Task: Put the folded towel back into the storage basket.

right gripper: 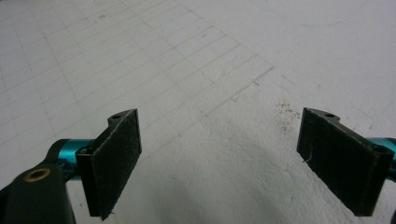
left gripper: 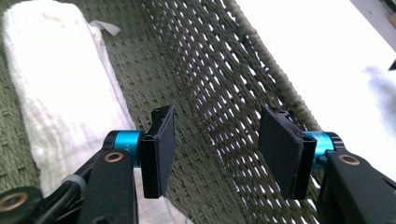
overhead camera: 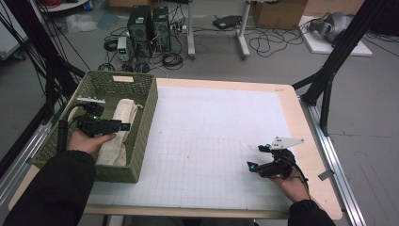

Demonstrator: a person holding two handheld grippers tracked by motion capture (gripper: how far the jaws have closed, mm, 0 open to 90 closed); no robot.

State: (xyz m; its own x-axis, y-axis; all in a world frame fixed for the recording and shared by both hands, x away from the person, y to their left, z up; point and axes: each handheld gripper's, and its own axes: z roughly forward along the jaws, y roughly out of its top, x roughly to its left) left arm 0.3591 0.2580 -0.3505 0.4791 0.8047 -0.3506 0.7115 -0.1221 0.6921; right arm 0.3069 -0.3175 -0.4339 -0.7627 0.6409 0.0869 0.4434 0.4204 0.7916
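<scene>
A green woven basket [overhead camera: 143, 136] stands at the table's left side, with a rolled white towel [overhead camera: 120, 127] lying lengthwise inside it. My left gripper [overhead camera: 124, 126] hovers over the towel in the basket, its jaws apart with nothing between them. In the left gripper view the towel [left gripper: 60, 84] lies to the left of the left gripper [left gripper: 217, 149], and the basket wall [left gripper: 210, 70] runs behind the pads. My right gripper [overhead camera: 255, 157] rests low over the white grid mat [overhead camera: 207, 141] near the front right, open and empty. The right gripper view shows the right gripper [right gripper: 219, 158] wide apart above the bare mat [right gripper: 187, 70].
The mat covers most of the wooden table [overhead camera: 306, 141], leaving a bare strip along the right edge. Beyond the far edge, computer towers [overhead camera: 150, 28], cables and cardboard boxes sit on the floor. Black frame struts [overhead camera: 329, 70] rise at both sides.
</scene>
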